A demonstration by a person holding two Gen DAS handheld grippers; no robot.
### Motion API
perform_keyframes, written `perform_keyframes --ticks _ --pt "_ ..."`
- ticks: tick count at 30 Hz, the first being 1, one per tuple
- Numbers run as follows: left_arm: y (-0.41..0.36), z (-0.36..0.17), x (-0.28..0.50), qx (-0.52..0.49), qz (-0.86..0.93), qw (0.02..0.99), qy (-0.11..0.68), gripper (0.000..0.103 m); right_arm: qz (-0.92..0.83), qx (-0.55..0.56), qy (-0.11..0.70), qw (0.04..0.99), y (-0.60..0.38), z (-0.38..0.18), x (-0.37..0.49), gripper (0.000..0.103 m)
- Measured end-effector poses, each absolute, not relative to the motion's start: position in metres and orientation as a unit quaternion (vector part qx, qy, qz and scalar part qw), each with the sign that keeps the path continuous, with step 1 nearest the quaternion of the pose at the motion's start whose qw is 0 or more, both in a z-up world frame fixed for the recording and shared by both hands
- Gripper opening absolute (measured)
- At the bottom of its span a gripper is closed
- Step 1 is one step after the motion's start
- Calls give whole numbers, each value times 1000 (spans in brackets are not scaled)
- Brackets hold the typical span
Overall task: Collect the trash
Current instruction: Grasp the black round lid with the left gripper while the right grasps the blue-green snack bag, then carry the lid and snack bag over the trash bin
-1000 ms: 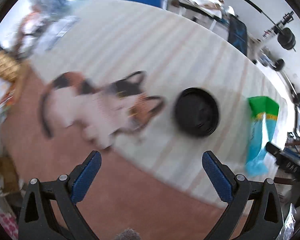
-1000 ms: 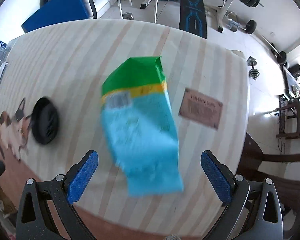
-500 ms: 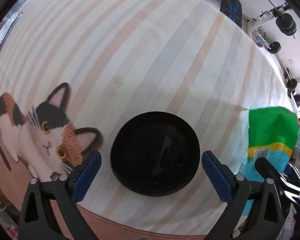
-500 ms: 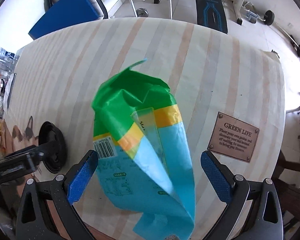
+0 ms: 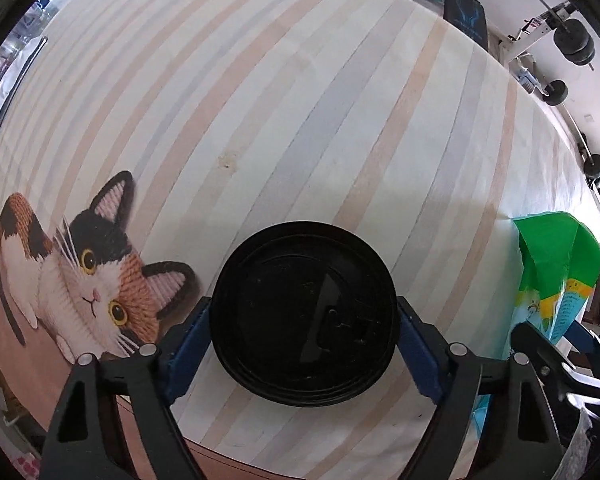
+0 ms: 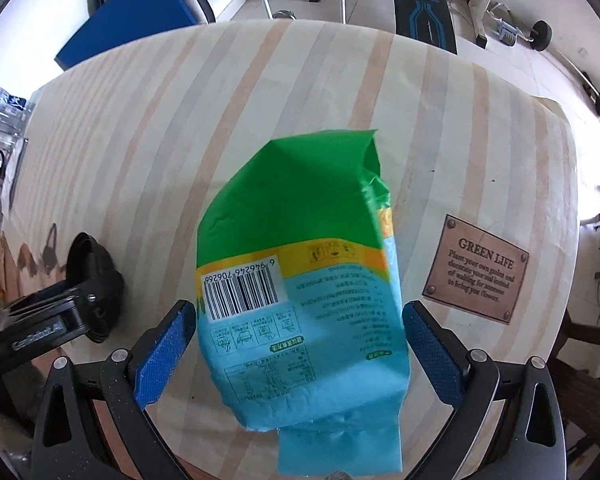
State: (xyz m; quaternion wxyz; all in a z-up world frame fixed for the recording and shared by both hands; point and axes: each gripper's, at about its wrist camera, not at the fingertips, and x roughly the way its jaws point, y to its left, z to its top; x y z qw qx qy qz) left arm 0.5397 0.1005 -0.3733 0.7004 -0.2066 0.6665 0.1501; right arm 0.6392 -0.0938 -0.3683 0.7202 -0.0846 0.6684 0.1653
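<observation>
Left gripper [image 5: 304, 344]: black lid [image 5: 304, 316] flat on desk [image 5: 300, 120], dead centre between fingers [image 5: 188, 344], pads touching rim at 9 and 3; looks clenched on it. Round, no long axis.

Right gripper [image 6: 300, 344]: green-blue bag [image 6: 296, 300] between spread fingers, small gaps either side, not yet pinched; long axis 12–6.

Lid nearer left, bag nearer right. Desk edge at 6; open room toward 12. Plaque [image 6: 476, 268] at 3.
</observation>
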Motion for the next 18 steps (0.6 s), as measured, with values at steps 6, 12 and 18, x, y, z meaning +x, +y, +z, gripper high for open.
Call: perform_keyframes --ticks 6,12,18 --pt "104 -366 527 -198 164 707 659 85 148 -98 659 731 -88 -373 635 101" --pt "101 -352 507 -182 169 720 648 85 136 -100 648 743 -84 -368 627 80" --pt "101 -335 481 -170 179 736 630 85 144 -86 643 747 -84 -356 612 74"
